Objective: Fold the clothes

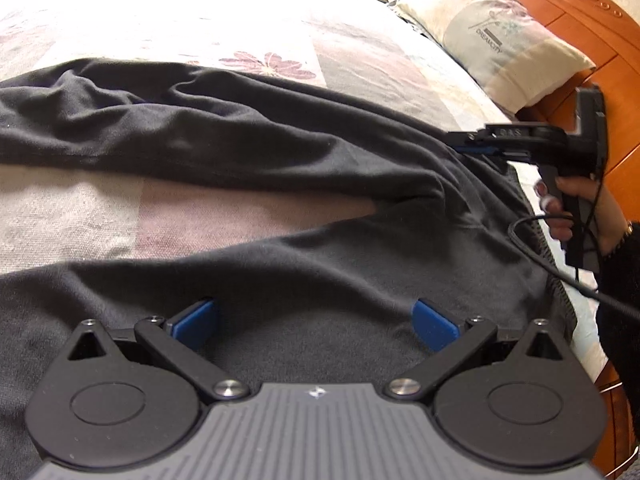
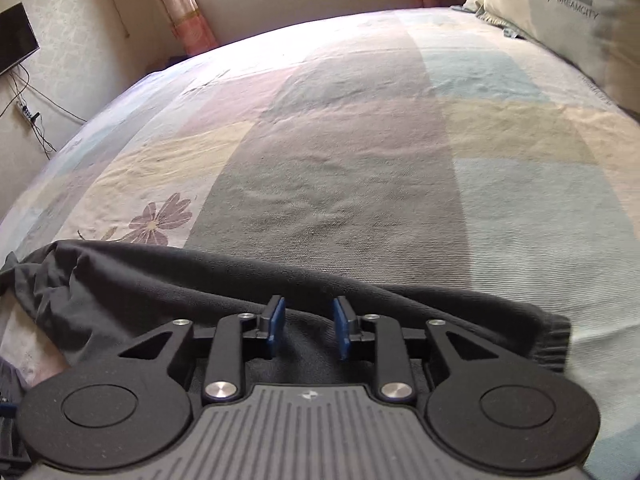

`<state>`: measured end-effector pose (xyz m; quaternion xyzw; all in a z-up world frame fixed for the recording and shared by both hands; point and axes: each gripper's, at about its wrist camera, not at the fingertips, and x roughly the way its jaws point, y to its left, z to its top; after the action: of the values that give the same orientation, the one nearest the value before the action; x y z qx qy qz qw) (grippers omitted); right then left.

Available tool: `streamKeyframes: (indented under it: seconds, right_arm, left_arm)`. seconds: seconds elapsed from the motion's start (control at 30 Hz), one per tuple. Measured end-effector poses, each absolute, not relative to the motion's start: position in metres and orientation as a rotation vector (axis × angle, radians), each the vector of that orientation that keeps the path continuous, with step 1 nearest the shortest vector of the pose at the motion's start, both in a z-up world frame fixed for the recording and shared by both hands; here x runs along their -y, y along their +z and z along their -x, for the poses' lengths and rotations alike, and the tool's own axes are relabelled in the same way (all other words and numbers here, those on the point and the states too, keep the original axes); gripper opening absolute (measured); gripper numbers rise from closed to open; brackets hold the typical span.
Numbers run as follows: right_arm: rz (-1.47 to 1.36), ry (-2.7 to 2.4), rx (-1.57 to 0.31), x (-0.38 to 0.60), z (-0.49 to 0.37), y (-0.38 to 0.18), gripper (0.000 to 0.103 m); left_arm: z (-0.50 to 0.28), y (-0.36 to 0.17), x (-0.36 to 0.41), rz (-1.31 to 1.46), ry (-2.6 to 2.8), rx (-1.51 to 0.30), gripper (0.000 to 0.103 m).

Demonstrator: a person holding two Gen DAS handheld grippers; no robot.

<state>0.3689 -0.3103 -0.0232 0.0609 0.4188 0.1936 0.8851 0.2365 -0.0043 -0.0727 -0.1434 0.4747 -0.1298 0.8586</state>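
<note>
- Left wrist view: left tool point(image 1: 314, 324) spread wide over dark grey trousers point(image 1: 280, 264), nothing between the blue pads. Trousers spread across the bed point(image 1: 240, 40), legs parted. Right tool point(image 1: 470, 142) at the waistband edge, held by a hand point(image 1: 576, 208); pillow point(image 1: 492, 28) beyond.
- Right wrist view: right tool point(image 2: 308, 328) narrowed, clamped on a raised fold of trousers point(image 2: 160, 292).
</note>
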Motion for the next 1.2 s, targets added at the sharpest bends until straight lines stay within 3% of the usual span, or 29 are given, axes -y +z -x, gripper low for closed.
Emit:
streamKeyframes:
  seconds: [0.2, 0.57, 0.9, 1.03, 1.2]
  right_arm:
    - [-0.134, 0.439, -0.846, 0.318, -0.314, -0.012, 0.049]
    - [-0.282, 0.322, -0.85, 0.313, -0.244, -0.014, 0.055]
    - [-0.207, 0.4, -0.829, 0.226, -0.23, 0.016, 0.059]
    - [-0.181, 0.419, -0.832, 0.194, -0.228, 0.022, 0.06]
    - [-0.14, 0.433, -0.832, 0.164, -0.225, 0.03, 0.06]
  left_arm:
    - [-0.237, -0.056, -0.045, 0.359, -0.194, -0.941, 0.102]
    - [-0.222, -0.066, -0.224, 0.768, 0.117, -0.747, 0.102]
    - [-0.202, -0.094, -0.343, 0.975, 0.132, -0.591, 0.102]
    - [-0.204, -0.107, -0.378, 1.104, 0.072, -0.511, 0.102]
    - [-0.235, -0.107, -0.4, 1.086, 0.059, -0.549, 0.102]
